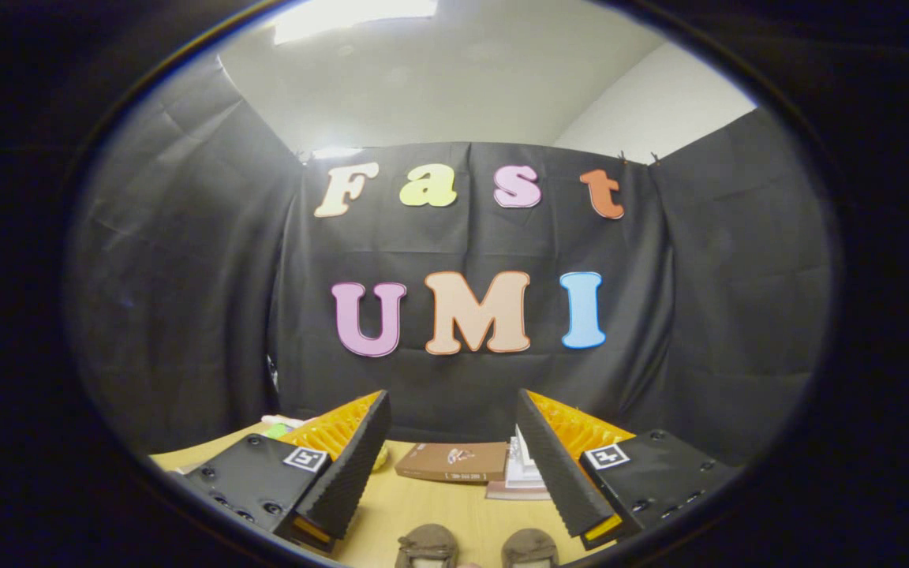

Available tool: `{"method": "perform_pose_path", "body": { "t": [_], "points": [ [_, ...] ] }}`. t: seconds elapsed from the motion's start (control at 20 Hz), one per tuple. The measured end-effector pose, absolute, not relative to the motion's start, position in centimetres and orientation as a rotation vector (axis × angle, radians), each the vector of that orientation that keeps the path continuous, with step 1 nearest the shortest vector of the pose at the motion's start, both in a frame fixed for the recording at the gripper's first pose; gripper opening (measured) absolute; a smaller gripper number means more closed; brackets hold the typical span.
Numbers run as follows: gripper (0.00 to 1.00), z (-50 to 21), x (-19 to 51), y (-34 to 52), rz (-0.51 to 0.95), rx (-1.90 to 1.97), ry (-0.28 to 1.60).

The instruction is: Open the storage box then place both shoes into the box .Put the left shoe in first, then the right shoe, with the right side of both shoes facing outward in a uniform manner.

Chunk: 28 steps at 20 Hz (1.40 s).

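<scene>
Gripper view: the tongs (453, 465) hang released, their two fingers spread wide with nothing between them, raised above a pale wooden worktop (439, 505) and aimed mostly at the booth's cloth wall.

Just below and between the fingers, at the near side of the worktop, sit the two shoes (476, 546): a brown pair side by side, with just the rounded backs and openings showing, the left-hand one (426, 544) and the right-hand one (529, 546) close together but apart. Which is the left shoe I cannot tell from this angle.

Beyond the fingers, toward the wall, lies a flat brown box (453, 461), apparently the storage box, with its lid down as far as I can see. A pale stack of paper or packaging (519, 473) rests just beside it, partly behind the right finger. Something small and green (277, 431) lies past the left finger.

By my judgement nothing of the task is done: the box looks unopened and both shoes are outside it, so opening comes first, then each shoe in turn.

The box lid carries a small light logo and a line of print, too small to read.
</scene>
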<state>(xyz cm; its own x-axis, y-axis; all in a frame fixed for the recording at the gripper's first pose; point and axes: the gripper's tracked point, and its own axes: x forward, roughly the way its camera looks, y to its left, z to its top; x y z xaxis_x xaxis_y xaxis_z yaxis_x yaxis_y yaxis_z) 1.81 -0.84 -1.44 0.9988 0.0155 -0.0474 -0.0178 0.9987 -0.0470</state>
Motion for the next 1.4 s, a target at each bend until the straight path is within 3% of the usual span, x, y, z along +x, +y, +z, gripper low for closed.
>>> {"method": "perform_pose_path", "body": {
  "t": [0.8,1.05,1.4],
  "points": [
    [1.0,-10.4,1.0,4.2,0.186,0.171,0.237],
    [1.0,-15.5,-0.6,8.1,0.313,0.328,0.377],
    [1.0,-21.6,-2.6,11.1,0.383,0.58,0.585]
  ]
}}
